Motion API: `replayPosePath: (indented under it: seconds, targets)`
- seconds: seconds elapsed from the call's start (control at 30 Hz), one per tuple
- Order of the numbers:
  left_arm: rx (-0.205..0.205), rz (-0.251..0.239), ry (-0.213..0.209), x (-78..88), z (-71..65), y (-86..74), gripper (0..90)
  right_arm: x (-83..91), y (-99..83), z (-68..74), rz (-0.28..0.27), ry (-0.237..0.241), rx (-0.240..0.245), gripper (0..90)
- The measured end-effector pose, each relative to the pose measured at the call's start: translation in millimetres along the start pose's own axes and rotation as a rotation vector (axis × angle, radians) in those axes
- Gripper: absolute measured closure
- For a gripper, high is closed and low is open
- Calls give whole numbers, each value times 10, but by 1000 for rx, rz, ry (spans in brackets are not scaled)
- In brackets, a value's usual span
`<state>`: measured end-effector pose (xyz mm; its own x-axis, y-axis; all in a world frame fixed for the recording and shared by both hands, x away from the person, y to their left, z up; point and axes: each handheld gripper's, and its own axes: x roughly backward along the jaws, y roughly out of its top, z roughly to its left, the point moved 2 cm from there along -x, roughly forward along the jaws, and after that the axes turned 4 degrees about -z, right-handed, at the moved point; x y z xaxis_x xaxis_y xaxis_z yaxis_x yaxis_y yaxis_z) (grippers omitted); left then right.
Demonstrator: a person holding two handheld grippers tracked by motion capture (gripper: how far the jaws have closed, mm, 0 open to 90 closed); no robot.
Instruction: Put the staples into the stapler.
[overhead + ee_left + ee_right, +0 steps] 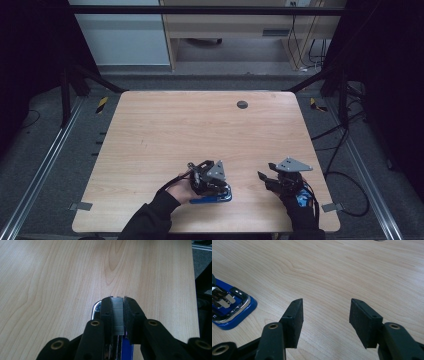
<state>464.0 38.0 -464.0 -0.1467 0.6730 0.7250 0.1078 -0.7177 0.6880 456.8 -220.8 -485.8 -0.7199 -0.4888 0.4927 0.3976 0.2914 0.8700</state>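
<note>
Clamped in my left claw is a strip of staples, pinched flat between the two black pads and hanging right over the blue stapler that lies near my edge of the counter. My right claw stands with its pads well apart and nothing between them, hovering just off the wood to the side; from there I see the stapler's chrome front and blue base.

As I judge it, the step is loading the strip into the magazine. To do it well I should keep the strip square with the channel below, lower it straight, and not loosen the pads until it sits in the track; a tilt would likely jam it or snap the strip. My free claw could pin the blue base so it does not slide.

Around us the counter is plain wood, with a small dark round plug near the far edge, well apart from the work. Nothing blocks the way; whether the strip already touches the track I cannot tell, since my own pads hide the channel.
</note>
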Motion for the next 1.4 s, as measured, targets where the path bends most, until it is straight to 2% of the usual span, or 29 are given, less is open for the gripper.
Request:
replayPosePath:
  seconds: [0.2, 1.2, 1.4]
  targets:
    - [1, 12, 4, -20, 13, -7, 774, -1, 0, -1, 0, 0, 0, 450]
    - [0, 7, -9, -26, 54, -20, 773, -2, -1, 0, 5, 1, -4, 453]
    - [1, 10, -26, -36, 57, -28, 773, -1, 0, 1, 4, 1, -2, 453]
